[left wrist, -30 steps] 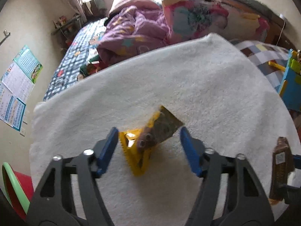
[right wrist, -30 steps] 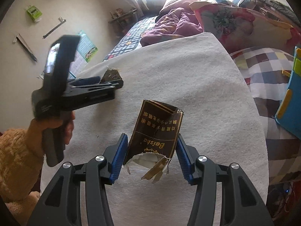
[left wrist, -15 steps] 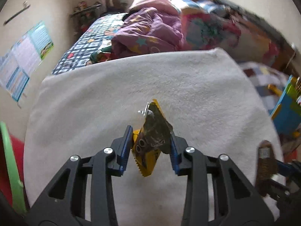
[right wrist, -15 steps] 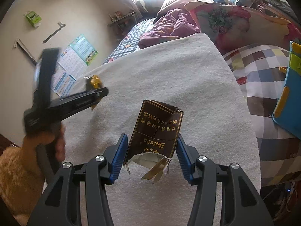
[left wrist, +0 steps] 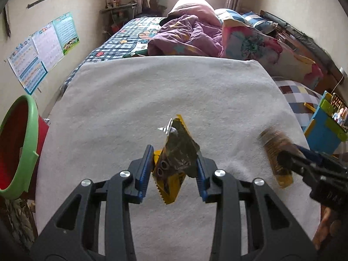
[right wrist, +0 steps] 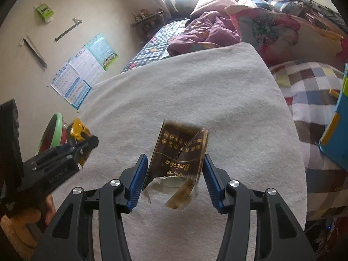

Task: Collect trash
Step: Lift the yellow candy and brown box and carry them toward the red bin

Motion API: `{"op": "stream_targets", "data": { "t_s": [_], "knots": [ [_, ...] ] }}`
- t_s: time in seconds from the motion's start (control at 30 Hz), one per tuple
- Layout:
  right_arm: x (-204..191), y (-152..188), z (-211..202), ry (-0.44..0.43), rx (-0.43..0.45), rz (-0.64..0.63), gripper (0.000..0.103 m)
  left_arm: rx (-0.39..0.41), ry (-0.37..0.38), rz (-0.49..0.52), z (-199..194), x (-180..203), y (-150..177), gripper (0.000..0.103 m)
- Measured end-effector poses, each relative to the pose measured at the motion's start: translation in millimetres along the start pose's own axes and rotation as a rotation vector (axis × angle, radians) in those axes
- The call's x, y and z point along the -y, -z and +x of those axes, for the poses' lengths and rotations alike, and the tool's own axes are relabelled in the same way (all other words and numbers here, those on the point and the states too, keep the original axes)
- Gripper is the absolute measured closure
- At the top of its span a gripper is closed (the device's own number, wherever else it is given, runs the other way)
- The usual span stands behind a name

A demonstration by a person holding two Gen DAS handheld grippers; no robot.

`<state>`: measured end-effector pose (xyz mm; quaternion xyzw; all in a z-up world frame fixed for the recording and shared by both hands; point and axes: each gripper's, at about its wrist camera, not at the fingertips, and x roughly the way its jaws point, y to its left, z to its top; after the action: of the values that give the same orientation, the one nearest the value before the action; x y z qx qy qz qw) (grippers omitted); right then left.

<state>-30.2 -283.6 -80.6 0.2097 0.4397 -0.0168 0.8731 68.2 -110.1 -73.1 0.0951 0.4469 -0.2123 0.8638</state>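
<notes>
Left wrist view: left gripper (left wrist: 174, 171), jaws newly closed, pinches wrapper (left wrist: 176, 163), lifted off towel (left wrist: 174, 91).
Right gripper (right wrist: 174, 174) clamps brown pack (right wrist: 178, 158), as before; bin (left wrist: 21, 143) at left edge likely next.

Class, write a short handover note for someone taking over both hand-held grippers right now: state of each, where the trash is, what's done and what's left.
Left hand-held gripper: shut on the yellow-and-dark crinkled snack wrapper, lifted off the white towel.
Right hand-held gripper: shut on the torn dark-brown paper carton with gold lettering, also held above the towel.
Done: both pieces picked up.
Left: drop both, probably into the red basin with the green rim at the left edge.
</notes>
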Motion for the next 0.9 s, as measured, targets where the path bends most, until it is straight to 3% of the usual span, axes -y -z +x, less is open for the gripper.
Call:
{"op": "stream_targets", "data": {
  "t_s": [0.27, 0.4, 0.47, 0.67, 0.9],
  "knots": [
    [-19.7, -9.2, 0.8, 0.002, 0.016, -0.047, 0.053, 0.031, -0.005, -0.035, -10.2, -16.5, 0.4, 0.068],
    [-11.9, -8.3, 3.3, 0.000, 0.008, -0.018, 0.051, 0.030, -0.002, -0.050, -11.4, -24.7, 3.4, 0.068],
    [-4.3, -6.8, 5.1, 0.005, -0.004, -0.008, 0.042, 0.029, -0.002, -0.058, -11.6, -28.2, 3.9, 0.068],
    [13.8, 2.1, 16.4, 0.017, -0.067, 0.050, 0.042, 0.021, 0.003, -0.064, -10.0, -32.8, 5.4, 0.068],
    [4.7, 5.0, 23.4, 0.039, -0.088, 0.025, 0.040, 0.021, 0.013, -0.049, -12.7, -31.0, 6.6, 0.068]
  ]
}}
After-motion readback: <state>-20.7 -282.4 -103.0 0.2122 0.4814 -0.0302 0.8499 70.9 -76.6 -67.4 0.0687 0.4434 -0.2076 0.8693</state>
